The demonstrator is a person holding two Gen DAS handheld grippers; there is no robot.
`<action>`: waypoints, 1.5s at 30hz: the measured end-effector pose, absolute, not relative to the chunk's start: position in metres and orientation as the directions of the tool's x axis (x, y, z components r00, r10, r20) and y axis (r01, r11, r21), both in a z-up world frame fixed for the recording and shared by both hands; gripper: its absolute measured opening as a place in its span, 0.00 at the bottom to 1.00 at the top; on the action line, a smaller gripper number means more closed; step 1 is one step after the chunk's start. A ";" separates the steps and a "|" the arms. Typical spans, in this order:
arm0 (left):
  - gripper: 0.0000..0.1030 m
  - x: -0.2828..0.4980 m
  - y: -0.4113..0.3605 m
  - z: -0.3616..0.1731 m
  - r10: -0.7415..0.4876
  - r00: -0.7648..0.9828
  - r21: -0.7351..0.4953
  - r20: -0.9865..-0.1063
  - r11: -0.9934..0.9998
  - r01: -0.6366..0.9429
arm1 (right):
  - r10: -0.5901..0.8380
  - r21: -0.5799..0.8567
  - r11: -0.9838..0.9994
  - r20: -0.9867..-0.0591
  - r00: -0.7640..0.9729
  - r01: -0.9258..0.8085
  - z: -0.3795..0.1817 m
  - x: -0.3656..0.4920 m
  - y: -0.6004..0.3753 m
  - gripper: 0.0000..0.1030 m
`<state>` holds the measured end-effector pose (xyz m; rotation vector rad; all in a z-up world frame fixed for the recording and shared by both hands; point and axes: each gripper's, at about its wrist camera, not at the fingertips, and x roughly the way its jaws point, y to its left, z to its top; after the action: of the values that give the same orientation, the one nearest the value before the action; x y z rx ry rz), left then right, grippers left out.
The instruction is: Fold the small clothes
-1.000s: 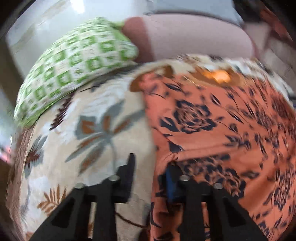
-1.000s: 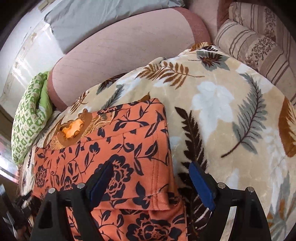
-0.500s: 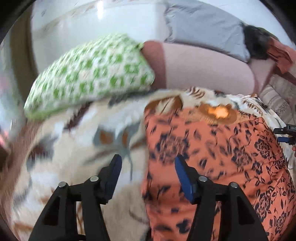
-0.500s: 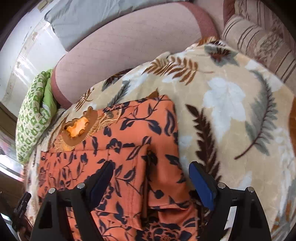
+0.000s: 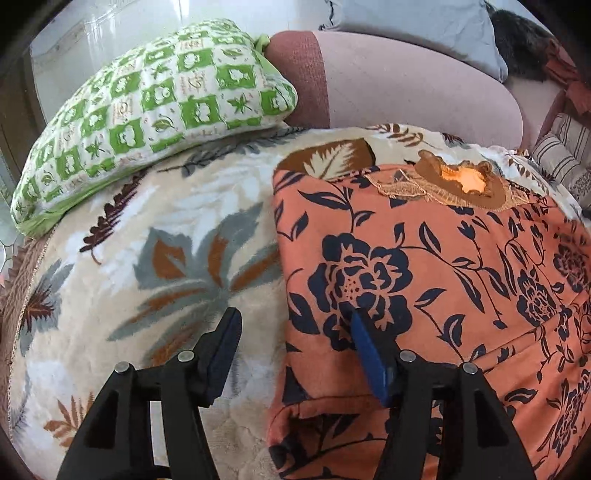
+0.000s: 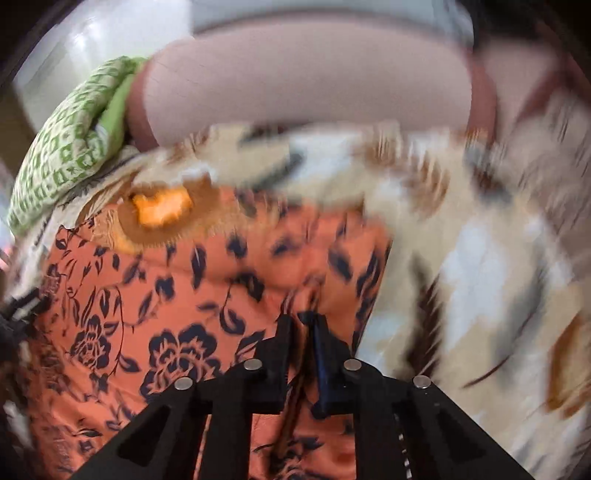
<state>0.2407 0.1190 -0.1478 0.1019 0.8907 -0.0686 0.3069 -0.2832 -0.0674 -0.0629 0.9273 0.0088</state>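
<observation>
An orange garment (image 5: 424,266) with dark blue flowers lies flat on a leaf-patterned blanket (image 5: 166,258); its brown-trimmed neck opening (image 5: 461,181) is at the far end. My left gripper (image 5: 293,317) is open and hovers astride the garment's left edge, one finger over the blanket and the other over the cloth. In the blurred right wrist view, my right gripper (image 6: 302,320) has its jaws closing tight on a pinched-up fold of the garment (image 6: 147,295) near its right edge.
A green checked pillow (image 5: 147,103) rests at the blanket's far left against a pink sofa arm (image 5: 406,85). A grey cushion (image 5: 406,22) lies behind it and a striped cushion (image 5: 561,155) at the far right. Bare blanket (image 6: 480,258) spreads to the garment's right.
My left gripper let go of the garment's left edge and opened. My right gripper rolled, moved over the cloth and shut on a fold of it.
</observation>
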 end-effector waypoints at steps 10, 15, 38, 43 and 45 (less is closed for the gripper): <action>0.64 0.237 0.123 -0.143 -0.033 0.640 0.063 -0.768 0.990 0.127 | 0.228 0.302 0.951 -0.831 0.508 0.068 -0.116 0.311 -0.325 0.18; 0.68 0.241 0.119 -0.145 -0.062 0.626 0.043 -0.777 0.988 0.150 | 0.217 0.264 0.964 -0.812 0.542 0.010 -0.108 0.313 -0.307 0.75; 0.72 0.221 0.128 -0.136 -0.051 0.664 0.043 -0.746 0.991 0.124 | -0.019 0.013 0.999 -0.817 0.576 0.052 -0.114 0.320 -0.294 0.08; 0.79 0.235 0.131 -0.165 0.049 0.555 0.098 -0.831 0.994 0.058 | 0.238 0.271 0.962 -0.805 0.544 -0.020 -0.115 0.301 -0.297 0.17; 0.84 0.237 0.147 -0.163 0.040 0.547 0.034 -0.836 0.999 -0.021 | 0.296 0.336 0.941 -0.868 0.398 0.032 -0.153 0.308 -0.301 0.34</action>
<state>0.2368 0.1467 -0.1630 0.0204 0.9915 0.0361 0.3084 -0.3011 -0.1534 0.3217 1.1544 0.1708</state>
